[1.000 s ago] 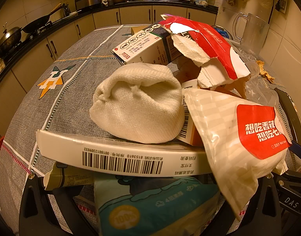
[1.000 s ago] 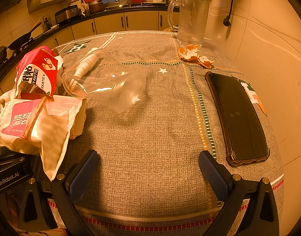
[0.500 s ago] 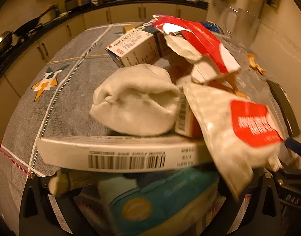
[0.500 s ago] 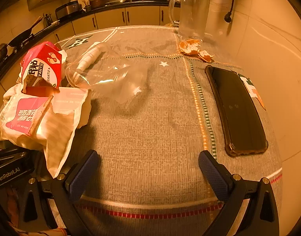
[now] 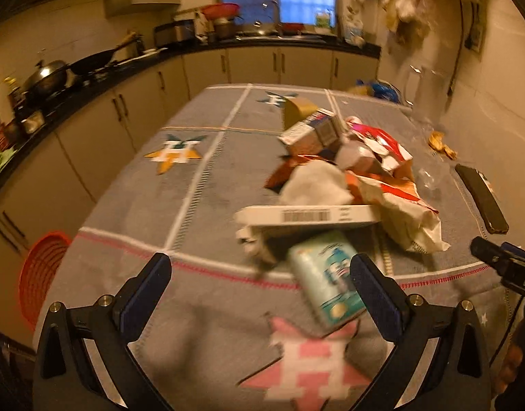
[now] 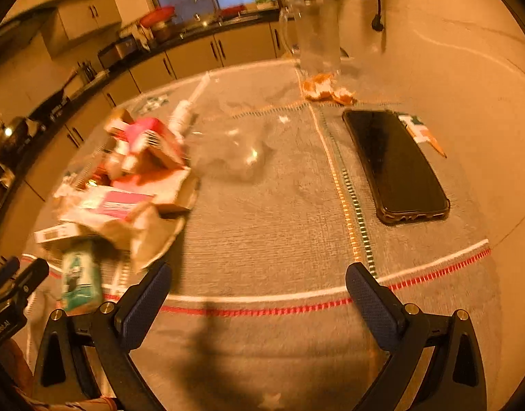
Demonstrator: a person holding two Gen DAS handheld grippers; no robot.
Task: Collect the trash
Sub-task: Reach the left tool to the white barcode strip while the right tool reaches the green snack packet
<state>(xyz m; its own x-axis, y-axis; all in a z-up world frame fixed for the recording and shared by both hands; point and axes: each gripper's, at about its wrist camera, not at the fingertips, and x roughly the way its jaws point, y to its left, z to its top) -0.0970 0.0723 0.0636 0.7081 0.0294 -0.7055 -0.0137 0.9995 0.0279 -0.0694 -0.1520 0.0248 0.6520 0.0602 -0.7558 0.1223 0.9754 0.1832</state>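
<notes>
A heap of trash (image 5: 344,178) lies on the clothed table: a white crumpled napkin (image 5: 314,185), torn red-and-white wrappers (image 5: 382,150), small cartons (image 5: 314,130) and a flat white box with a barcode (image 5: 307,214). A teal packet (image 5: 327,282) sits at the table's near edge. My left gripper (image 5: 260,287) is open, pulled back from the heap, with the teal packet near its right finger (image 5: 374,291). The right wrist view shows the same heap (image 6: 125,188), a clear plastic bag (image 6: 228,144) and orange peel (image 6: 326,90). My right gripper (image 6: 257,294) stands open over bare cloth.
A black phone (image 6: 396,164) lies on the table's right side near the wall. A clear jug (image 6: 317,34) stands at the far end. A red basket (image 5: 39,281) sits on the floor at the left. Counters with pans run along the left.
My left gripper has opened and drawn back from the heap, leaving the white box and teal packet on the table. My right gripper has also pulled back a little and tilted.
</notes>
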